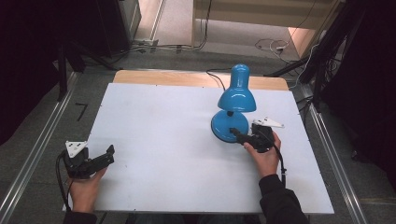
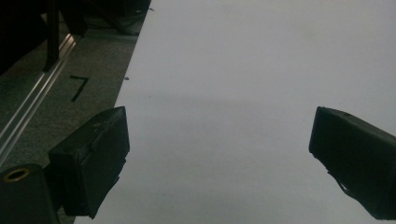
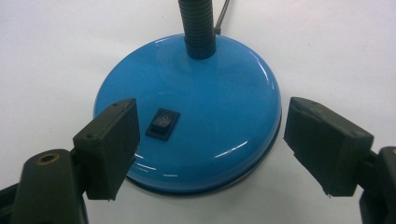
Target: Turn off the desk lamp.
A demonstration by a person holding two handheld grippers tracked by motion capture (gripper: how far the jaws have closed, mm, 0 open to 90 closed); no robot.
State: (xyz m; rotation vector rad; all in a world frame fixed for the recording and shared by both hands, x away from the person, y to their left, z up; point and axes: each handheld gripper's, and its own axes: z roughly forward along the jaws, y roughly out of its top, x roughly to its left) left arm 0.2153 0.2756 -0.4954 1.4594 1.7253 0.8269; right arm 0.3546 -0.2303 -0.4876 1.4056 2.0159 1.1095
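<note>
Two grippers are at work, and only the right gripper point(image 1: 240, 136) has closed in on anything. It hangs over the near side of the blue desk lamp point(image 1: 235, 105), which stands toward the far right corner of the white table point(image 1: 163, 140), its shade turned away toward the far edge. In the right gripper view the jaws stand wide apart on either side of the lamp's round base point(image 3: 196, 112), holding nothing, with the black rocker switch point(image 3: 163, 124) just ahead of the left jaw. No glow shows from the shade, though its mouth is hidden. I judge the approach all but done and the switch press, or a grasp of the base, not yet made. The left gripper point(image 1: 103, 158) rests at the near left corner, jaws apart over bare tabletop, well apart from the lamp.
</note>
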